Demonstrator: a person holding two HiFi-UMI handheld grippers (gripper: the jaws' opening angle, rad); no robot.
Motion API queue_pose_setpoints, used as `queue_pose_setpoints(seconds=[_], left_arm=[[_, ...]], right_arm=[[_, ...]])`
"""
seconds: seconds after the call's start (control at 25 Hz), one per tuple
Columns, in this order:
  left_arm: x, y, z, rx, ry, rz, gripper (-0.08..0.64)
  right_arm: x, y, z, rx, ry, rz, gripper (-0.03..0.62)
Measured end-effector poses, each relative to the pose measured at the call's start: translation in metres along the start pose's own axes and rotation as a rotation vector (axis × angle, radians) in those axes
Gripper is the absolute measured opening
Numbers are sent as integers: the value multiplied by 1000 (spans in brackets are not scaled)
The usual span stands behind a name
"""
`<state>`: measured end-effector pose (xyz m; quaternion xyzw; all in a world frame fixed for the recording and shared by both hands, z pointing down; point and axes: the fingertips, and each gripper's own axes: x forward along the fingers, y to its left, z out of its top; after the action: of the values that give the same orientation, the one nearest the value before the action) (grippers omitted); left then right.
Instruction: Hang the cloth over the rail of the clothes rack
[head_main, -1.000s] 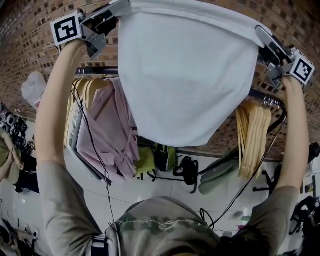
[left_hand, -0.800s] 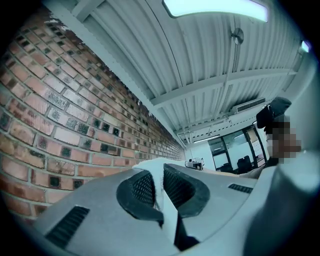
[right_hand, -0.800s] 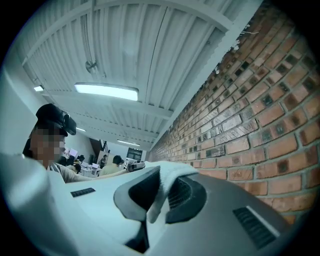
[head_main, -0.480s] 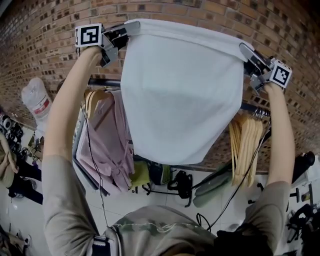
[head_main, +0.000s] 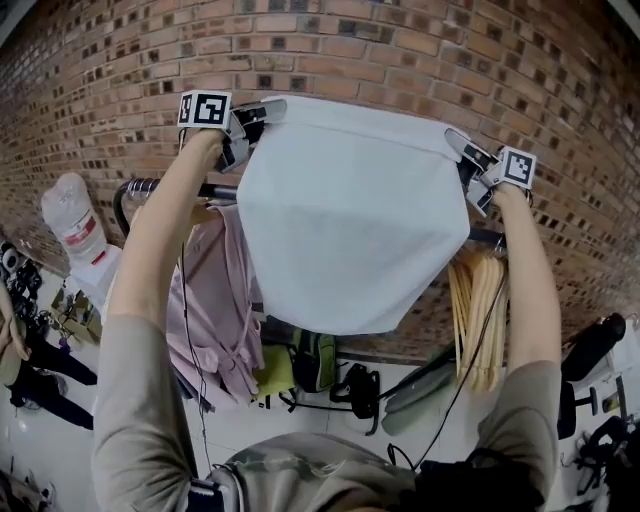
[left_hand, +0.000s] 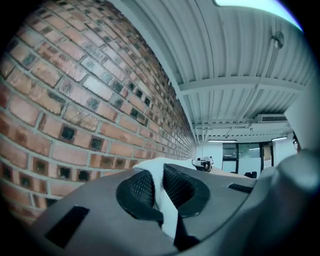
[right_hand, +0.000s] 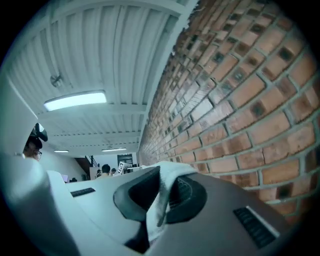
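Cloth (head_main: 350, 230), clamped at each top corner by the left gripper (head_main: 268, 108) and right gripper (head_main: 455, 142), hangs stretched, top edge above and parallel to the rail (head_main: 145, 184), neither hand nearer.

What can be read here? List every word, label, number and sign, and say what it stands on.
No legible word or number in any view.
Black-and-white square marker on the left gripper: a pattern, no letters.
Matching square marker on the right gripper: likewise.
Reddish label on the white plastic sack: too blurred to read.
The plain white cloth: no print.
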<state>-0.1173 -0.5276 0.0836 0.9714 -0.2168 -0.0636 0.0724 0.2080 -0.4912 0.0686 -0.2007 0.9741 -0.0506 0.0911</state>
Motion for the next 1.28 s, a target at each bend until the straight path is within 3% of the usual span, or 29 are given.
queue_pose_setpoints(seconds=[0.16,0.4,0.72,0.96,1.16,1.24,1.28], left_arm=[[0,17,-39,-53,67,13,19],[0,17,-56,-48,139,11,19],[0,18,-74,-41,216,57,20],[1,16,-89,-93,257,46,21],[4,12,-98,-92,304,37,169],[3,16,-99,-92,309,57,183],[2,18,-99,-91,312,66,237]], right_arm=[[1,-19,-39,92,89,-51,18],[6,-17,-63,97,210,-71,18],[1,-16,-65,112,197,-84,18],[2,-9,-74,100,235,-58,18],[0,-9,-78,112,252,-76,18],[1,-7,-77,110,252,-69,18],[2,-7,-77,107,251,-63,18]])
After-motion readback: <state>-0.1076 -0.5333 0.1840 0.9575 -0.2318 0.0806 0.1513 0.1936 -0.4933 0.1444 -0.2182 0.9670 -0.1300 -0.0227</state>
